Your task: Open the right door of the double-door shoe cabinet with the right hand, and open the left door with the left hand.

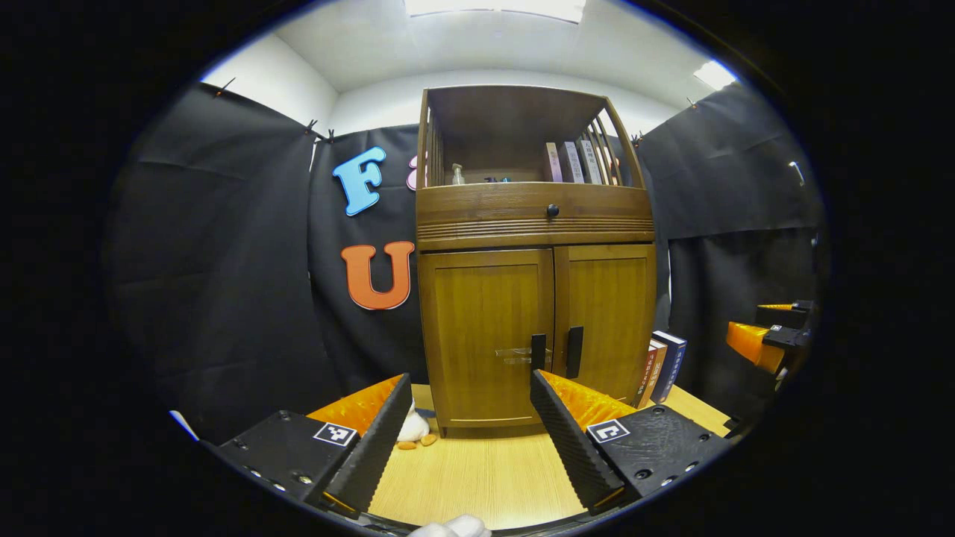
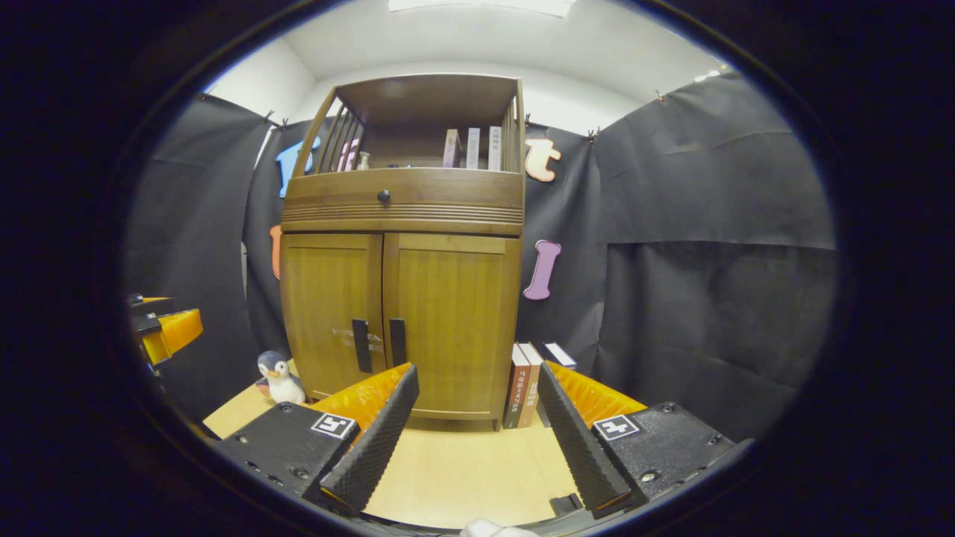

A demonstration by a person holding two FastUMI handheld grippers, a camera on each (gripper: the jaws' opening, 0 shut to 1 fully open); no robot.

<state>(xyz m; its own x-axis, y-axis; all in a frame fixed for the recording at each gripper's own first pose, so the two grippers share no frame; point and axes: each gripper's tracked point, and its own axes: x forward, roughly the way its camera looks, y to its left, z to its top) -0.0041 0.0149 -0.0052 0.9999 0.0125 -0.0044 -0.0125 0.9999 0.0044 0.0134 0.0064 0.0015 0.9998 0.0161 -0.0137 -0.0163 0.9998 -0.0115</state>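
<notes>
A wooden shoe cabinet (image 1: 533, 246) (image 2: 406, 246) stands on a light wood table, both doors shut. The left door (image 1: 485, 328) (image 2: 332, 306) and right door (image 1: 608, 313) (image 2: 451, 321) each carry a dark vertical handle by the centre seam: left handle (image 1: 538, 352) (image 2: 361, 345), right handle (image 1: 574, 351) (image 2: 397, 342). My left gripper (image 1: 470, 380) is open, a short way in front of the left door. My right gripper (image 2: 477, 373) is open, facing the right door's outer edge. Nothing is held. At the right edge of the left gripper view I see the right gripper (image 1: 768, 335); at the left edge of the right gripper view, the left gripper (image 2: 160, 328).
Books (image 1: 664, 365) (image 2: 526, 380) lean against the cabinet's right side. A toy penguin (image 2: 277, 377) (image 1: 412, 429) stands at its left foot. A drawer with a knob (image 1: 552, 211) and an open shelf with books and a bottle sit above the doors. Black cloth walls surround the table (image 1: 477, 470).
</notes>
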